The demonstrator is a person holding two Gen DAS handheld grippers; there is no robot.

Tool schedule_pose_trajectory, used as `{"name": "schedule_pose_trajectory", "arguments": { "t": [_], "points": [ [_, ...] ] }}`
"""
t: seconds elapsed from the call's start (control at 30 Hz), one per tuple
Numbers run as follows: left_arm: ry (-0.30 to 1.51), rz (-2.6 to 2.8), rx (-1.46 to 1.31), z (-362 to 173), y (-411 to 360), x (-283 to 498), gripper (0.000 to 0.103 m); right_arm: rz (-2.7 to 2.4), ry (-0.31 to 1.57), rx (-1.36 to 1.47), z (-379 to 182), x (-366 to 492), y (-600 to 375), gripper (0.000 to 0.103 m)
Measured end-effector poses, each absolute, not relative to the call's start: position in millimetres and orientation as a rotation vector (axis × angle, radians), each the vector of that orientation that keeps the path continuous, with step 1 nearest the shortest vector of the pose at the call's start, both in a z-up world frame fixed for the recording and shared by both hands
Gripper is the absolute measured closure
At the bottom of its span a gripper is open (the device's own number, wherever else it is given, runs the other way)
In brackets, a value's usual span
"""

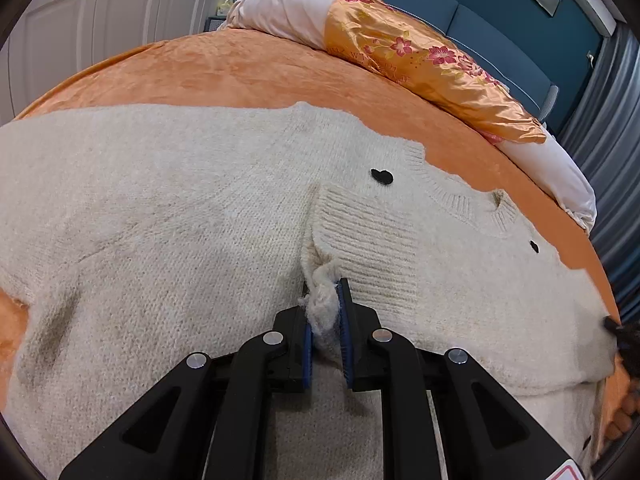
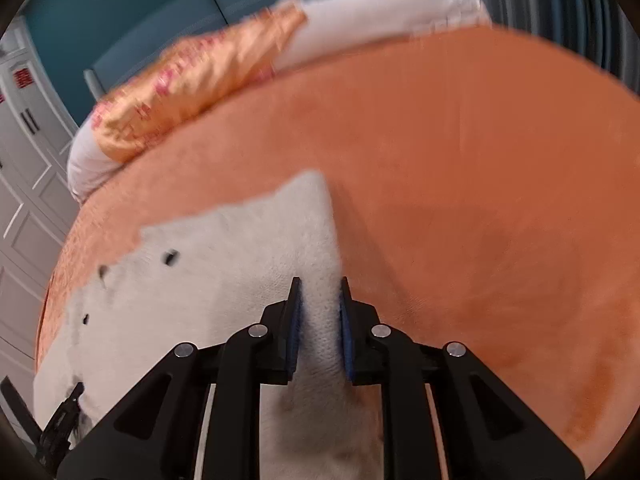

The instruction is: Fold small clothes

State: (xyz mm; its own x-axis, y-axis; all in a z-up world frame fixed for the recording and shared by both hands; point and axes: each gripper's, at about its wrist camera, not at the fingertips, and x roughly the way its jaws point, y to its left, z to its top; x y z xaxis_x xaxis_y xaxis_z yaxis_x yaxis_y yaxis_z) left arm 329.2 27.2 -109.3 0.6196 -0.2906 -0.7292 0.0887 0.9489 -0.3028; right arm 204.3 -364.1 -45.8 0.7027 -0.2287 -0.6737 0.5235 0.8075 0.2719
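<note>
Both pairs of jaws stand nearly together, each pinching cream knit. Between the blue pads of the left gripper [image 1: 325, 322] a bunched wad of wool shows, at the base of the ribbed cuff [image 1: 360, 240] of a sleeve that lies folded across the chest. The right gripper [image 2: 320, 320] has a strip of the same sweater [image 2: 224, 264] running up between its pads; that view is smeared by motion, so how firmly the pads bite cannot be told, though fabric clearly fills the gap.

Outward from the left jaws, the sweater [image 1: 160, 200] lies spread flat on the orange bedspread [image 1: 240, 68]. Its ribbed neckline [image 1: 460, 200] sits toward 2 o'clock, with 2 dark buttons visible, 1 at 1 o'clock [image 1: 382, 176] and 1 farther toward 3 o'clock. From the right jaws the garment runs to a corner near 12 o'clock and spreads toward 9 o'clock, bare bedspread [image 2: 480, 200] filling everything from 1 to 5 o'clock. A floral satin pillow [image 1: 420, 60] lies at the far edge.

The fold seems mid-course, with a sleeve in and a side edge gripped. The likely trouble is loose wool: a pinch on only a small tuft may stretch the knit or slide out under tension. If 1 hand lifts faster than the other, the tucked sleeve could drag out of place and the fold would skew.
</note>
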Motion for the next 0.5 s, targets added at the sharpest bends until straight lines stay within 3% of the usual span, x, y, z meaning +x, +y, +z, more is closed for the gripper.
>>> {"name": "schedule_pose_trajectory", "arguments": {
  "t": [0.1,0.2,0.27,0.5],
  "points": [
    [0.876,-0.220,-0.248,-110,27,329,0.089,-0.372,0.660,0.399,-35,192,-338,0.087],
    [0.876,-0.223,-0.255,-109,27,329,0.089,-0.343,0.776,0.331,-69,194,-327,0.091],
    [0.876,-0.223,-0.254,-110,27,329,0.089,-0.339,0.815,0.365,-95,193,-334,0.102],
    [0.872,-0.232,-0.283,-111,31,331,0.088,-0.360,0.797,0.386,-106,194,-340,0.103]
  ]
}}
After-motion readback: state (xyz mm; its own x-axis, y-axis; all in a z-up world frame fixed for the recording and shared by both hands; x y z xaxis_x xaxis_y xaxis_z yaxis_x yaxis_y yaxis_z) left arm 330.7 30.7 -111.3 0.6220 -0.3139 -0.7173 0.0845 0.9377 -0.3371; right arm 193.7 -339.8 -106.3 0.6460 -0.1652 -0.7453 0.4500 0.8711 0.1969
